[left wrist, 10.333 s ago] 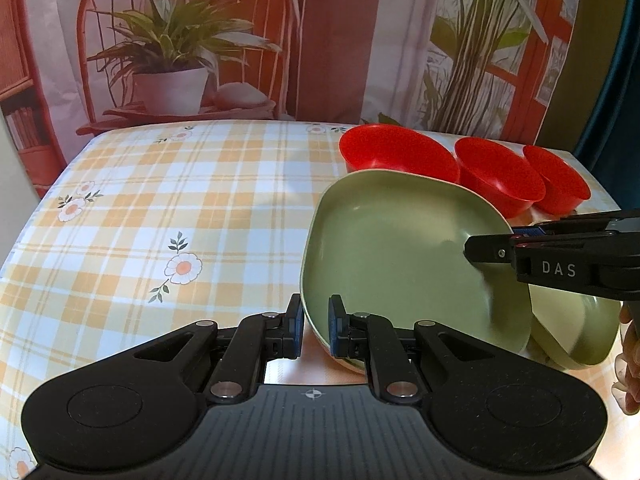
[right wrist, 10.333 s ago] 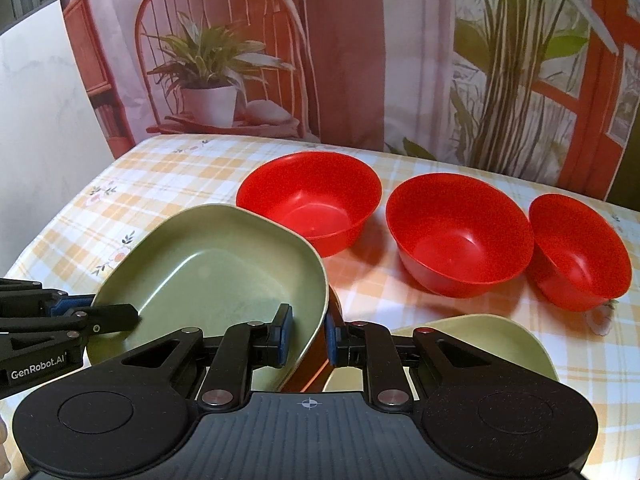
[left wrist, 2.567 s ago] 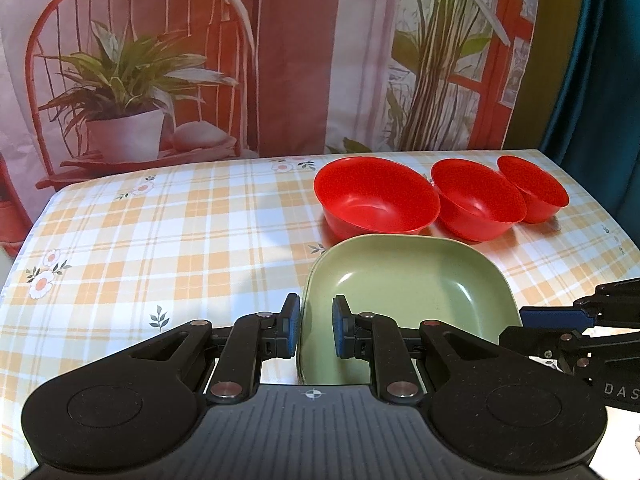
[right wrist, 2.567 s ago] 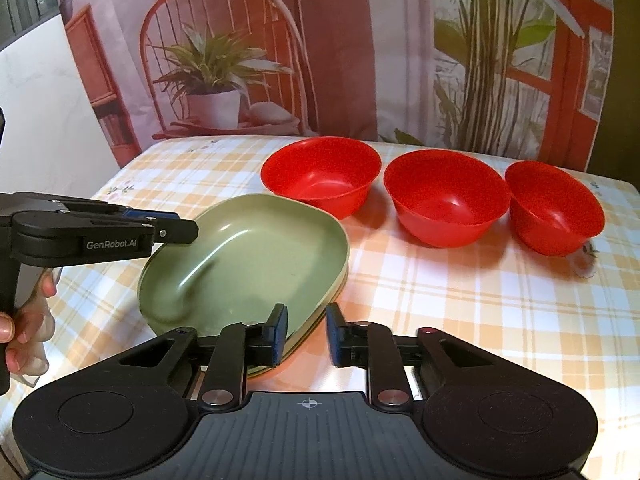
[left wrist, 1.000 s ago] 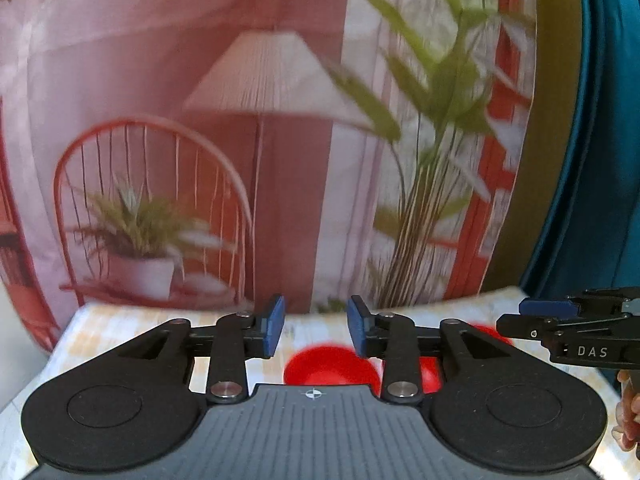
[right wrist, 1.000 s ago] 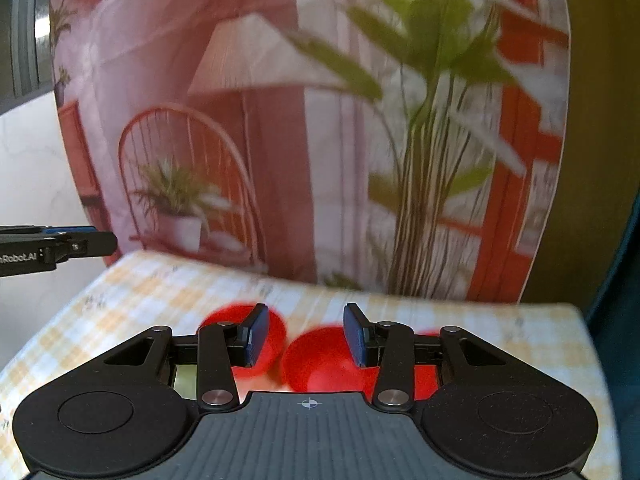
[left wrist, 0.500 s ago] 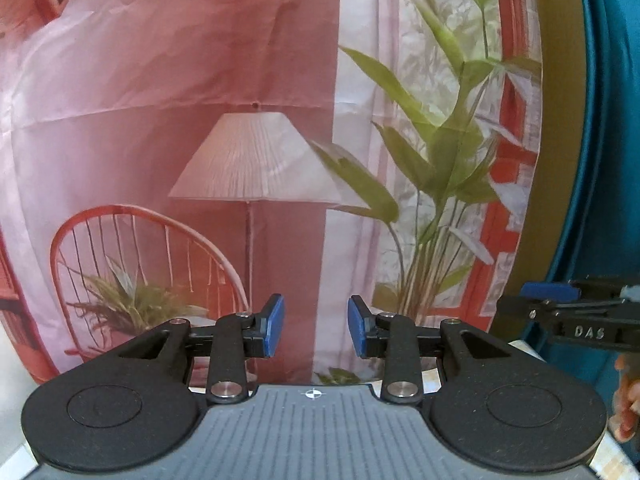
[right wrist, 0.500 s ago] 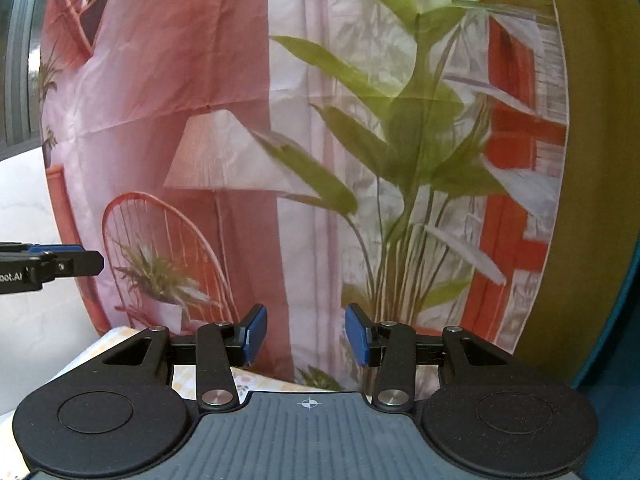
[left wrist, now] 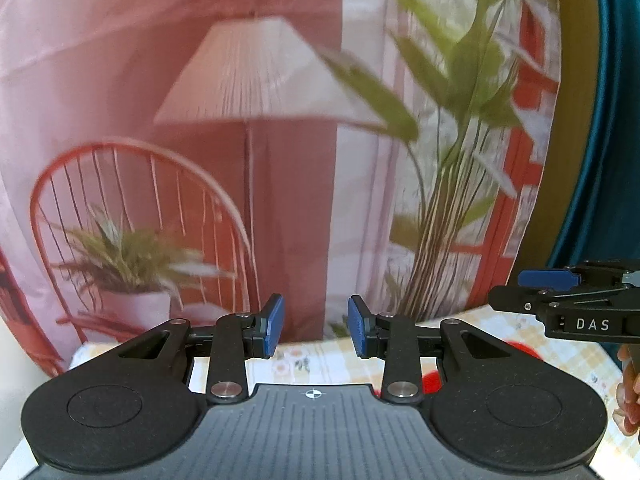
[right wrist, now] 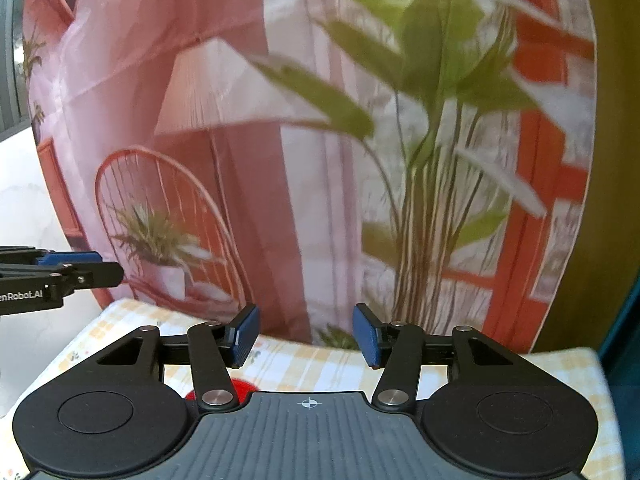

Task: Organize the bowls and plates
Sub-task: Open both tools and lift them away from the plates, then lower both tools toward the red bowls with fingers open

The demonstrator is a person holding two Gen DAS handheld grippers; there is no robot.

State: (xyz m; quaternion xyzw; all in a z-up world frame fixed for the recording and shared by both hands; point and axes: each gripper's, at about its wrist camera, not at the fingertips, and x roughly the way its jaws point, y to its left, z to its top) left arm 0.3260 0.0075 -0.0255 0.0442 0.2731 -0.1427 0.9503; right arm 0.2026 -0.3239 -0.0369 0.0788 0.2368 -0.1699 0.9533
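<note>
Left wrist: left tongs (left wrist: pixel 316 330) apart, empty, hand (left wrist: pixel 629 392) visible; right wrist: right tongs (right wrist: pixel 306 338) apart, empty.

- Left gripper (left wrist: pixel 316 330) is held raised and level, aimed toward 12 o'clock; jaws are spread wide with nothing between the blue pads (left wrist: pixel 275 325).
- Right gripper (right wrist: pixel 306 338) is likewise raised, aimed at 12 o'clock; jaws are parted wide, nothing gripped, blue pads (right wrist: pixel 245 335) angled slightly outward.
- In the left wrist view, the right gripper is seen at 3 o'clock, tips pointed toward 9 o'clock, with fingers of the right hand (left wrist: pixel 630 394) visible below it.
- In the right wrist view, the left gripper is seen at 9 o'clock, tips pointed toward 3 o'clock.
</note>
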